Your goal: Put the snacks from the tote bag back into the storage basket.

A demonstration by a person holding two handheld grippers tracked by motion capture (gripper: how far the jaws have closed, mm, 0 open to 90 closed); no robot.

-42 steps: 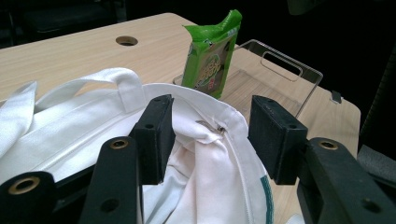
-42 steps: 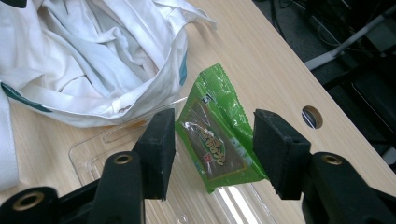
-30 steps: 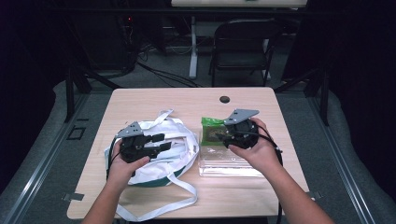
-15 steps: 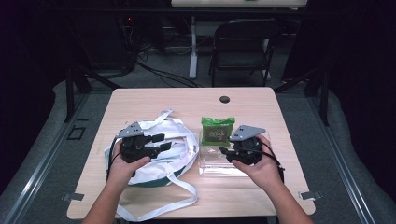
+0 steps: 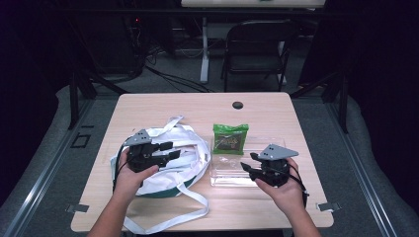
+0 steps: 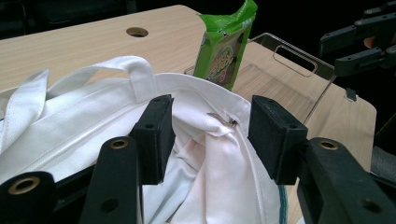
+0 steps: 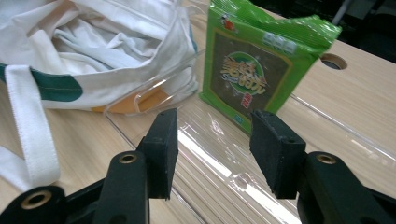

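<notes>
High view: left gripper (image 5: 168,150) held low over the white cloth tote bag with green patches (image 5: 163,165), forearm coming up from the bottom edge, jaws pointing right toward the bag's middle, parted. Right gripper (image 5: 249,167) held low over the near part of the clear plastic tray (image 5: 225,173), jaws pointing left, parted, holding nothing. Green foil snack packet (image 5: 230,138) stands upright at the tray's far end, ahead and beyond the right claw, long axis vertical, printed face toward the person. All on a light wooden table (image 5: 257,113).

Left gripper view: jaws wide open, bunched white cloth of the bag (image 6: 205,154) between and below them, a small metal zipper pull (image 6: 231,122) just ahead. Packet (image 6: 224,44) upright beyond the bag rim, ahead of the claw; right gripper (image 6: 359,44) off to the far right.

Right gripper view: jaws wide, empty, hovering over the tray floor (image 7: 224,158). Packet (image 7: 257,74) straight ahead, upright, slightly tilted, top edge up. Bag (image 7: 93,51) ahead-left, touching the tray rim.
</notes>
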